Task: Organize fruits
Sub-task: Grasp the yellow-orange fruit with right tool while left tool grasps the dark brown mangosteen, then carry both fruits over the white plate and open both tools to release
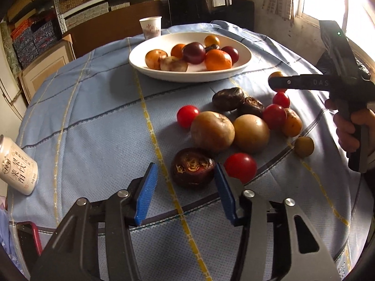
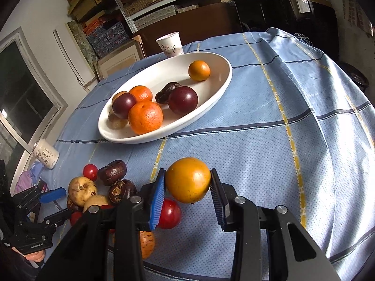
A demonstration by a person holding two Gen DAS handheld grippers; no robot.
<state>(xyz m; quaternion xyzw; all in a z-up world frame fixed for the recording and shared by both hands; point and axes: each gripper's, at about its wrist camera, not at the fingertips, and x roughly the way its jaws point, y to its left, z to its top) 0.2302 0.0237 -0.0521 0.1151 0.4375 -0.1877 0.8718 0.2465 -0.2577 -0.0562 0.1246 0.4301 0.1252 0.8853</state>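
Observation:
My left gripper [image 1: 185, 166] is open around a dark brown water chestnut [image 1: 192, 168] on the blue cloth. The right pad sits against it, while a gap shows at the left pad. Behind it lies a pile of loose fruit: red tomatoes [image 1: 187, 116], two tan round fruits [image 1: 212, 131] and more dark chestnuts [image 1: 228, 98]. My right gripper [image 2: 187, 172] is shut on a yellow-orange fruit [image 2: 187, 180], held above the cloth. It is also in the left wrist view as the right gripper [image 1: 279, 82], over the pile's far right. A white oval plate [image 2: 164, 75] behind holds oranges, dark plums and other fruit.
A paper cup [image 1: 151, 27] stands behind the plate. A pale can [image 1: 16, 166] lies on its side at the table's left edge, with a red-cased phone [image 1: 28, 238] near the front left corner. A hand [image 1: 351, 126] grips the right tool. Shelves with boxes fill the back wall.

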